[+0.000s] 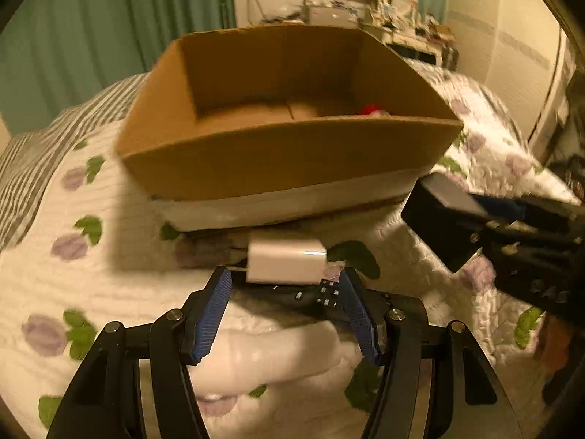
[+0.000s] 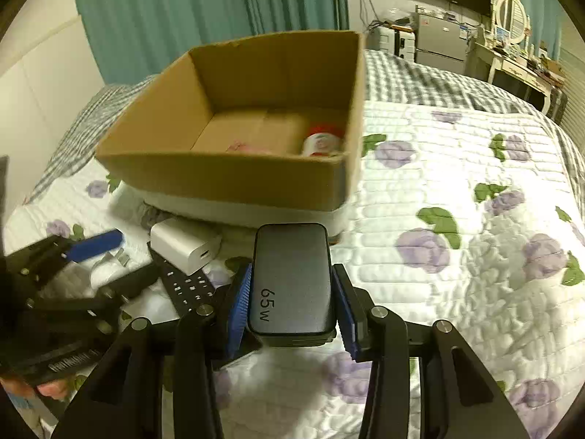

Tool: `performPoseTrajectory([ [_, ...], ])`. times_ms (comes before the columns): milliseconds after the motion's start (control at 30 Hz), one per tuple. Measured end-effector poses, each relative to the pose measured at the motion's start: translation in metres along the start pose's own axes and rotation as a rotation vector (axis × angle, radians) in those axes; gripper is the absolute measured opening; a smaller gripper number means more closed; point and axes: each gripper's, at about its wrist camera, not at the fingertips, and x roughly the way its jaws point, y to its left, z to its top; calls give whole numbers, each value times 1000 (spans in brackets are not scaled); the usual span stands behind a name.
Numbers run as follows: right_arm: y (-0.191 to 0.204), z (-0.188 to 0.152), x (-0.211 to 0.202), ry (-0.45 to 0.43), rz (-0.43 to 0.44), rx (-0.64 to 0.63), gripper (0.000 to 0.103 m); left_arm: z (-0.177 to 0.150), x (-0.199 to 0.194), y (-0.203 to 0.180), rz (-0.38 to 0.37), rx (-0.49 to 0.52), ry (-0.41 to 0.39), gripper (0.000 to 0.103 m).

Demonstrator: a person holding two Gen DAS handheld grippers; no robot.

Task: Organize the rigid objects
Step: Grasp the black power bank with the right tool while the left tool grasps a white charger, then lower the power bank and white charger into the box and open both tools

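Note:
An open cardboard box [image 1: 278,153] [image 2: 226,179] stands on the bed; a red-and-white container [image 2: 322,141] lies inside it at the right. My right gripper [image 2: 291,289] is shut on a dark grey 65W charger [image 2: 290,278], held in front of the box; it shows at the right of the left wrist view [image 1: 444,216]. My left gripper [image 1: 287,285] is open, its fingers on either side of a black remote [image 1: 310,296] [image 2: 182,285]. A white charger [image 1: 287,259] [image 2: 184,243] rests on the remote's far end, just ahead of the fingertips.
The bed has a white quilt with purple flowers [image 2: 457,219] and a grey checked blanket [image 2: 420,77] behind. Green curtains [image 2: 204,11] hang at the back. A desk with a mirror and clutter [image 2: 512,47] stands at the far right.

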Motion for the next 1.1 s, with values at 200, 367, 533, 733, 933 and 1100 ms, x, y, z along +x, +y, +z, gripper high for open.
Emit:
performPoseTrajectory([
  [200, -18, 1, -5, 3, 36, 39, 42, 7, 29, -2, 73, 2, 39, 64],
  [367, -16, 2, 1, 19, 42, 38, 42, 12, 36, -1, 87, -3, 4, 62],
  [533, -14, 2, 5, 24, 29, 39, 42, 3, 27, 0, 72, 2, -16, 58],
  [733, -9, 2, -3, -2, 5, 18, 42, -10, -6, 7, 32, -51, -51, 57],
  [933, 2, 1, -33, -58, -32, -20, 42, -15, -48, 3, -1, -69, -130, 56],
  [1100, 8, -1, -64, -104, -41, -15, 42, -17, -77, 5, -32, -100, -174, 54],
])
